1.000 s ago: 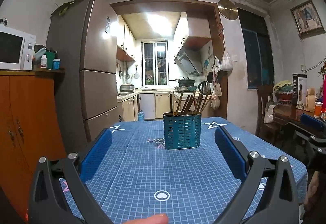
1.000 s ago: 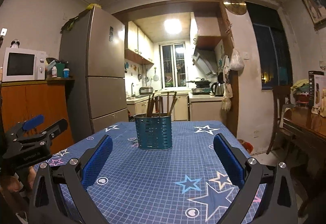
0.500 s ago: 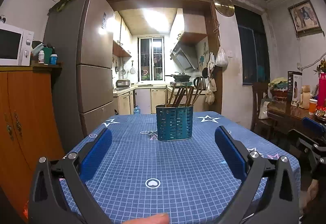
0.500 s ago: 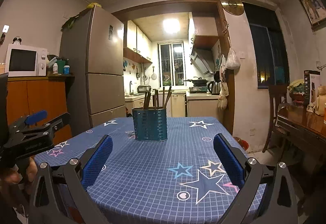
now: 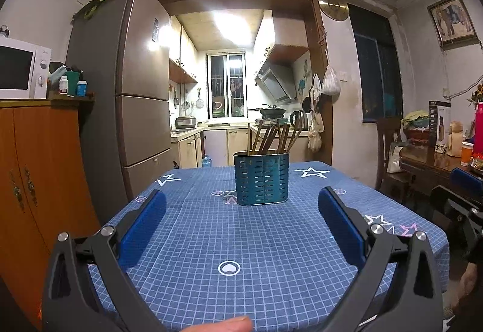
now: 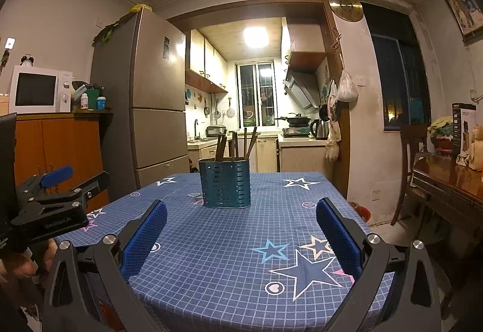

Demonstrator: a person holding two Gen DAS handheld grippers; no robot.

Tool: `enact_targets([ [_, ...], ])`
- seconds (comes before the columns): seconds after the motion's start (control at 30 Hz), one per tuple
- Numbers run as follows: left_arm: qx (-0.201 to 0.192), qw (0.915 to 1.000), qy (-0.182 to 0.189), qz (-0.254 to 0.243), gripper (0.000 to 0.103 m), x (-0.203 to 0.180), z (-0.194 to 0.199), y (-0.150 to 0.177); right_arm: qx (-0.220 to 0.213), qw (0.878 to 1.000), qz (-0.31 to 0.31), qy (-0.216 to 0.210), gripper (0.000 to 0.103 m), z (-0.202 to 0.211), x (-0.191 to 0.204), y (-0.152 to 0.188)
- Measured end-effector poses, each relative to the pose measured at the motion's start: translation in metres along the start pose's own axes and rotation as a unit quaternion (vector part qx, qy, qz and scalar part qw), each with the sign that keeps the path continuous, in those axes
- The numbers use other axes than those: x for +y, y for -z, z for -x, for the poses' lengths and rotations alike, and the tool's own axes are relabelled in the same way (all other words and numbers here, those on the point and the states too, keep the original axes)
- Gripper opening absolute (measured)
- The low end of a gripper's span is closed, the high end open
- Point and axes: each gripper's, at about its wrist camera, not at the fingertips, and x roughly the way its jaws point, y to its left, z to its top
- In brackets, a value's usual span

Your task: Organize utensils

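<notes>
On the desk, which is covered with a blue checked cloth with stars, stands one teal perforated holder. In the left wrist view it is at about 12 o'clock from the left tongs, well apart from them; in the right wrist view it is nearer to 11 o'clock from the right tongs, also well apart. A bundle of brown chopsticks stands inside the holder, the sticks leaning a little to different sides.

Both tongs are spread wide and hold nothing. Their blue pads hang above the near part of the cloth, and neither touches the holder. At the left edge of the right wrist view the left tongs are seen from the side, held beside the desk edge at about 9 o'clock.

As far as the pictures show, no loose utensil lies on the cloth: all visible sticks are already in the holder. My judgement is that the task is finished or almost finished. The other possibility is that it has not yet begun and the sticks must be taken out and sorted; the pictures do not decide this. I cannot tell if the holder has compartments inside, nor if anything other than chopsticks is in it. If something is left to do, it is probably only to straighten the sticks.
</notes>
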Motion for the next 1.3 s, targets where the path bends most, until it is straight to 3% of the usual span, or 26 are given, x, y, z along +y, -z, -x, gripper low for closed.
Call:
enact_targets([
  [1.3,0.01,0.9999,-0.007,-0.005,0.098,-0.007,-0.0061,0.0031,0.008,1.0,-0.001,-0.011,0.099,-0.0086,-0.0029,0.0017],
])
